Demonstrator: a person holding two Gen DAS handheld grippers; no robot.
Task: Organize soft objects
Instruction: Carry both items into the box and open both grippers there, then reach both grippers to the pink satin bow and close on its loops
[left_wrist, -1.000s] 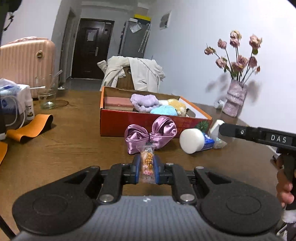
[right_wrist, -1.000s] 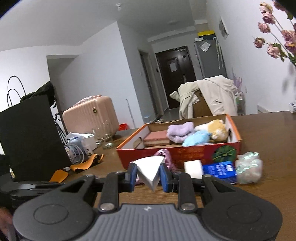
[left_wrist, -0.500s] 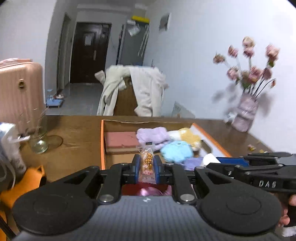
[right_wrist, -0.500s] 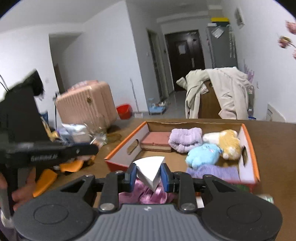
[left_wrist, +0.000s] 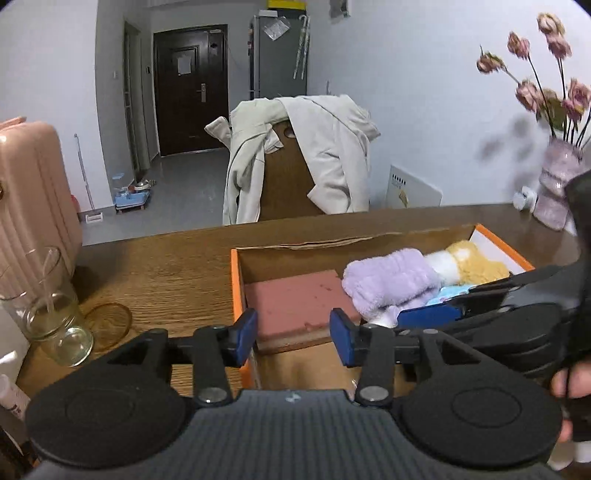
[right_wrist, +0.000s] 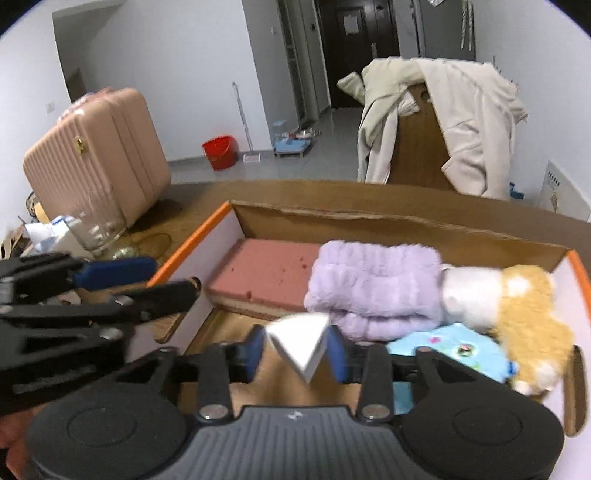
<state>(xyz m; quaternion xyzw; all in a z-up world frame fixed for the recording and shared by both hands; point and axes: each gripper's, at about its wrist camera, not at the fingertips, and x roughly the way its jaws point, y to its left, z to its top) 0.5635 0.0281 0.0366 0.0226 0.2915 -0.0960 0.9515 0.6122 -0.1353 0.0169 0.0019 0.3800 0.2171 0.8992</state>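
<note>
A glass jar (left_wrist: 55, 314) stands left of the orange box (left_wrist: 237, 288). The left gripper (left_wrist: 293, 338) hovers over the box's left wall, jaws spread and empty, above the pink sponge (left_wrist: 295, 301). Rightward lie the purple towel (right_wrist: 373, 290) and yellow plush (right_wrist: 528, 306). The right gripper (right_wrist: 297, 350) pinches a white wedge (right_wrist: 301, 341) over the box.

Left tool (left_wrist: 293, 338), right tool (right_wrist: 297, 350): black ribbed bodies, blue pads, silver screws.
</note>
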